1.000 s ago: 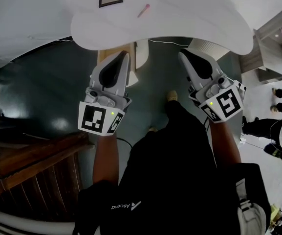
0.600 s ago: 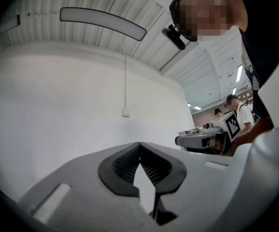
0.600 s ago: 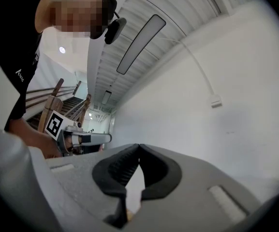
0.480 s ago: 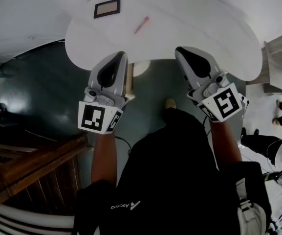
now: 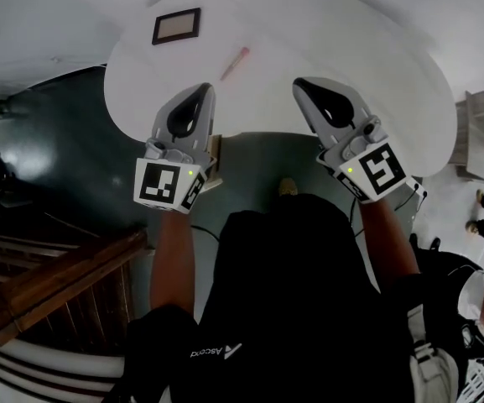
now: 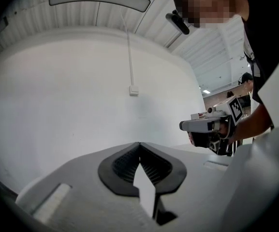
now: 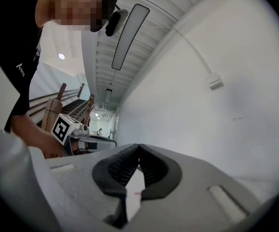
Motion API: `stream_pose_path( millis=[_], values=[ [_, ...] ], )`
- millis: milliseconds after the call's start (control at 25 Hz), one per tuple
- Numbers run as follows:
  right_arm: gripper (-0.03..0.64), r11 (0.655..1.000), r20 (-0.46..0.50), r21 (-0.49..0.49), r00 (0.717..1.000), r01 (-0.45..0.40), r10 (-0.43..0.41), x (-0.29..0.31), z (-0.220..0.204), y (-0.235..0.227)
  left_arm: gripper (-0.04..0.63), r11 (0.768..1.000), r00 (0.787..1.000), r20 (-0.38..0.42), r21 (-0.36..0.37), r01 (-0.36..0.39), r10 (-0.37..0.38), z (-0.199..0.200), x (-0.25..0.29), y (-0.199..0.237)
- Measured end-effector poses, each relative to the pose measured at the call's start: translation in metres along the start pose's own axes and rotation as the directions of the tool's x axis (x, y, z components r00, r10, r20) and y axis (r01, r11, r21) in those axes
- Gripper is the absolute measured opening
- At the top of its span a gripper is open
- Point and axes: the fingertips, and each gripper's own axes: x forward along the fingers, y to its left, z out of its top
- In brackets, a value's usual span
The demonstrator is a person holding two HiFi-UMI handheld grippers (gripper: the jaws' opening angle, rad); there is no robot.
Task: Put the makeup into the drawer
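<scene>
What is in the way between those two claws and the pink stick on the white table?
Nothing visible. Only bare white table lies between the pink stick and the left claw or right claw; both are shut and empty. The dark-framed rectangle sits farther left, off the path.

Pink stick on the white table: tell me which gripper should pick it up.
Probably the left. The left gripper lies nearer the pink stick than the right gripper. Both are shut and empty, so either must open first.
</scene>
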Motion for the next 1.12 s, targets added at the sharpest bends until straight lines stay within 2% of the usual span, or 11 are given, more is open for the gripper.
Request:
stream_pose_path(
  millis=[280, 560, 720, 880, 1120],
  values=[
    [0.003, 0.999, -0.019, 0.032, 1.0, -0.003, 0.003, 0.024, -0.017, -0.031, 0.012, 1.0, 0.991, -0.132, -0.006, 0.023, -0.023, -0.039, 0.048, 0.021],
    [0.003, 0.999, -0.02, 0.04, 0.999, 0.033, -0.032, 0.042, -0.022, -0.046, 0.014, 0.996, 0.958, -0.275, -0.033, 0.078, -0.084, -0.087, 0.08, 0.038],
    [0.003, 0.997, -0.024, 0.062, 0.998, 0.055, -0.054, 0.048, -0.03, -0.057, 0.019, 0.993, 0.927, -0.357, -0.047, 0.106, -0.116, -0.115, 0.098, 0.045],
    [0.003, 0.995, -0.022, 0.078, 0.998, 0.065, -0.063, 0.053, -0.035, -0.06, 0.08, 0.99, 0.892, -0.43, -0.057, 0.126, -0.138, -0.137, 0.108, 0.048],
    [0.003, 0.991, -0.03, 0.098, 0.996, 0.086, -0.083, 0.051, -0.044, -0.066, 0.125, 0.986, 0.823, -0.544, -0.064, 0.156, -0.165, -0.176, 0.124, 0.045]
  ],
)
